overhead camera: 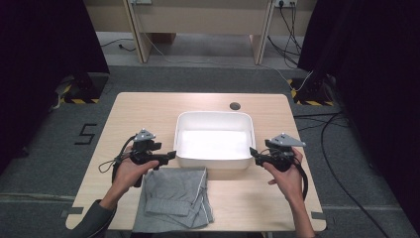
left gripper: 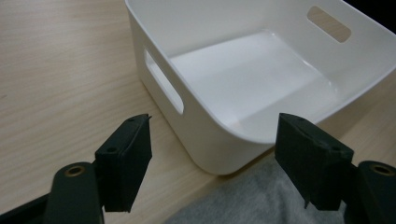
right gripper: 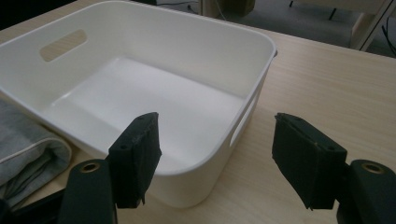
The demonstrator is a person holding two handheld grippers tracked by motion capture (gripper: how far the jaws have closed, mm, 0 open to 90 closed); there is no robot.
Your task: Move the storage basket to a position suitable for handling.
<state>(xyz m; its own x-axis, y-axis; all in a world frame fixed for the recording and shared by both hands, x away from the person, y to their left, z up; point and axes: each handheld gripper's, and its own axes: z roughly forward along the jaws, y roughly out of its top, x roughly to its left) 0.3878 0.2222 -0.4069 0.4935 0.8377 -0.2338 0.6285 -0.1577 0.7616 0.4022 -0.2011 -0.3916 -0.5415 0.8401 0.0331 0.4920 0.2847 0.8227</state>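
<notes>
- High view: a white plastic bin [overhead camera: 214, 140] stands empty near the middle of the table [overhead camera: 148, 106], and a folded grey garment [overhead camera: 177, 198] lies just in front of it, at the table's near edge. The left tongs [overhead camera: 171, 156] hang beside the bin's left wall and the right tongs [overhead camera: 253, 151] beside its right wall, each pointing inward.
- Left gripper view: the left tongs [left gripper: 212, 161] stand apart with nothing between them; ahead are the bin's near corner [left gripper: 219, 154] and a handle slot, with the grey garment [left gripper: 261, 198] below.
- Right gripper view: the right tongs [right gripper: 215, 158] also gape, empty, over the bin's corner [right gripper: 187, 182]; the garment [right gripper: 23, 149] lies beside the bin.
- Judgement: the bin looks just placed; next, both tongs should drop to the garment, clamp its edges and lift it into the bin.
</notes>
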